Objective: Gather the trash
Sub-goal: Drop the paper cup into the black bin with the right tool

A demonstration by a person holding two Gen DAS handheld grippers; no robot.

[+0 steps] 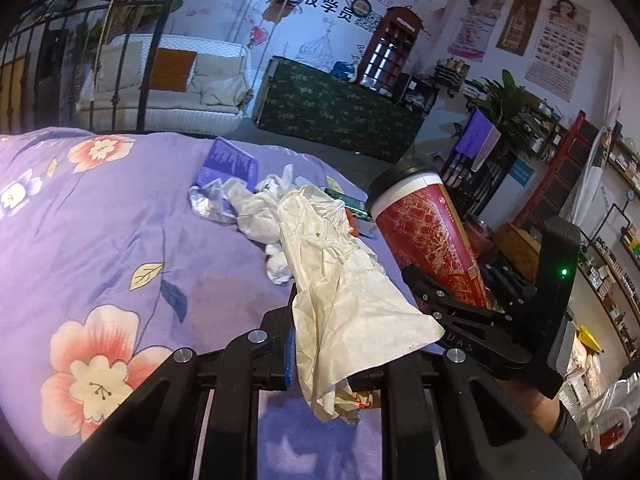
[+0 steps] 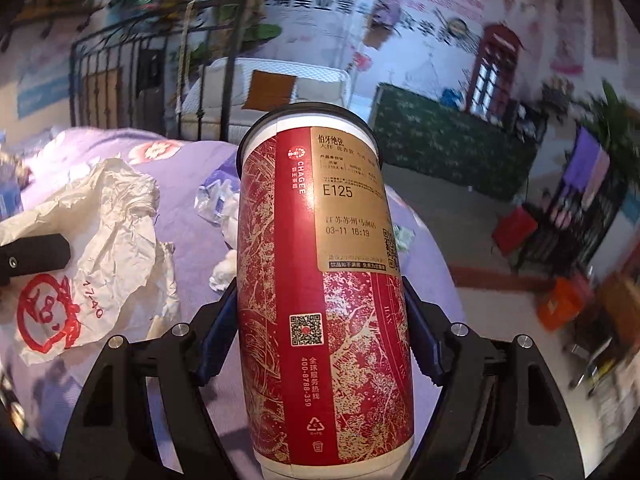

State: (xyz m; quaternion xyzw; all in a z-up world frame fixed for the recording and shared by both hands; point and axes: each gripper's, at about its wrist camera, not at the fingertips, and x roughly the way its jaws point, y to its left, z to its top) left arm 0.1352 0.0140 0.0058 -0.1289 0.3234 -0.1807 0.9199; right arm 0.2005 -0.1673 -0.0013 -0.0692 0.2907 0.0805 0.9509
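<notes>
Trash is in both claws: your left claw [image 1: 320, 344] pinches the crumpled wrapper [image 1: 340, 280], your right claw [image 2: 320, 344] clamps the red cup [image 2: 320, 300]; tilting it further could spill any dregs onto the bed [image 1: 100, 240].

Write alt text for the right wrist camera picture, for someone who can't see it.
The right hand-held gripper clamps a tall red and gold paper cup with a black lid, held above a purple floral bedspread. To the left, a crumpled white paper bag with a red pig stamp hangs from the other gripper's black finger, with more crumpled wrappers behind the cup.
</notes>
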